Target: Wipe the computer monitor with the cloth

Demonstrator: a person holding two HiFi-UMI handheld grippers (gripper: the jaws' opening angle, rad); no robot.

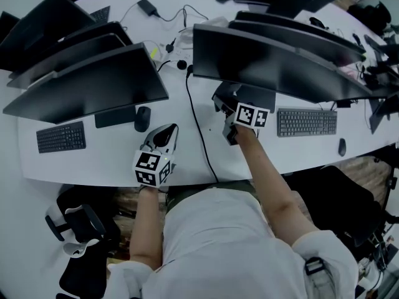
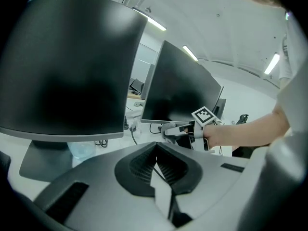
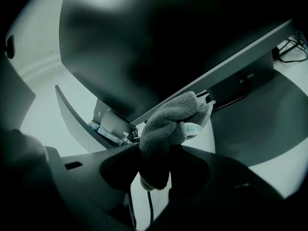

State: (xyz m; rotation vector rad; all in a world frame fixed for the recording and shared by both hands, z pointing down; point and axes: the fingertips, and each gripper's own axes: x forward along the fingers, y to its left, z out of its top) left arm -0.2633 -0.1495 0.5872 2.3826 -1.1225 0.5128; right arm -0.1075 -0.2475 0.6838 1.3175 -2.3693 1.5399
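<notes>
The dark monitor (image 1: 274, 64) stands on the white desk (image 1: 112, 161) in front of me, to the right; its screen (image 3: 159, 42) fills the top of the right gripper view. My right gripper (image 1: 225, 101) (image 3: 154, 150) is shut on a grey fluffy cloth (image 3: 168, 124), whose bunched end rests against the screen's lower bezel. My left gripper (image 1: 165, 132) (image 2: 156, 165) hovers low over the desk between the two front monitors, shut with nothing in it. From the left gripper view, the right gripper (image 2: 178, 129) shows under the monitor (image 2: 180, 88).
A second monitor (image 1: 93, 86) (image 2: 62, 66) stands at the left, with more monitors behind. On the desk lie a dark keyboard (image 1: 61, 137), a mouse (image 1: 142, 118), a grey keyboard (image 1: 307, 122), a black cable (image 1: 198, 136) and a power adapter (image 1: 148, 6).
</notes>
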